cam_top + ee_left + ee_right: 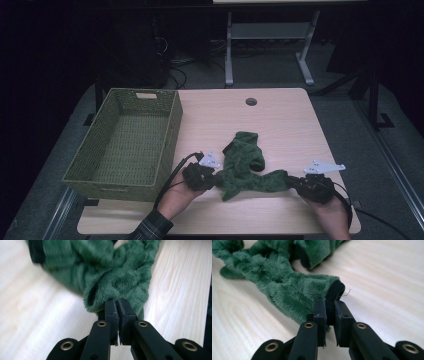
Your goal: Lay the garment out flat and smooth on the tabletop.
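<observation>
green fuzzy garment point(245, 167) lies crumpled on the worktop point(280, 120), a little below the middle of the high view, with one end drawn toward the lower left and another toward the lower right. left gripper point(212, 175) has its jaws clamped on a fold of the plush at the lower-left end; in the left gripper view the garment point(105, 277) bunches right above the closed jaws of the left gripper point(117, 307). right gripper point(292, 181) has its jaws pinched on a dark ribbed cuff point(335, 293) at the lower-right end, seen close in the right gripper view, where the right gripper point(329, 308) bites the cuff's edge. the fabric looks soft, light and limp, so it will likely sag and fold between the two holds rather than keep any shape; the pile seems thick enough to slip a little inside a shallow pinch. the firmer ribbed cuff looks like the safer place to hold, and a deeper bite on the plush side would probably help. the worktop is pale wood grain, smooth and bare around the garment, with a round cable hole point(251, 101) near its upper edge. a green woven basket point(100, 165) stands at the left of the worktop, apart from the garment. the room behind is dark, with a metal frame point(270, 45) on grey floor at the top of the frame.
</observation>
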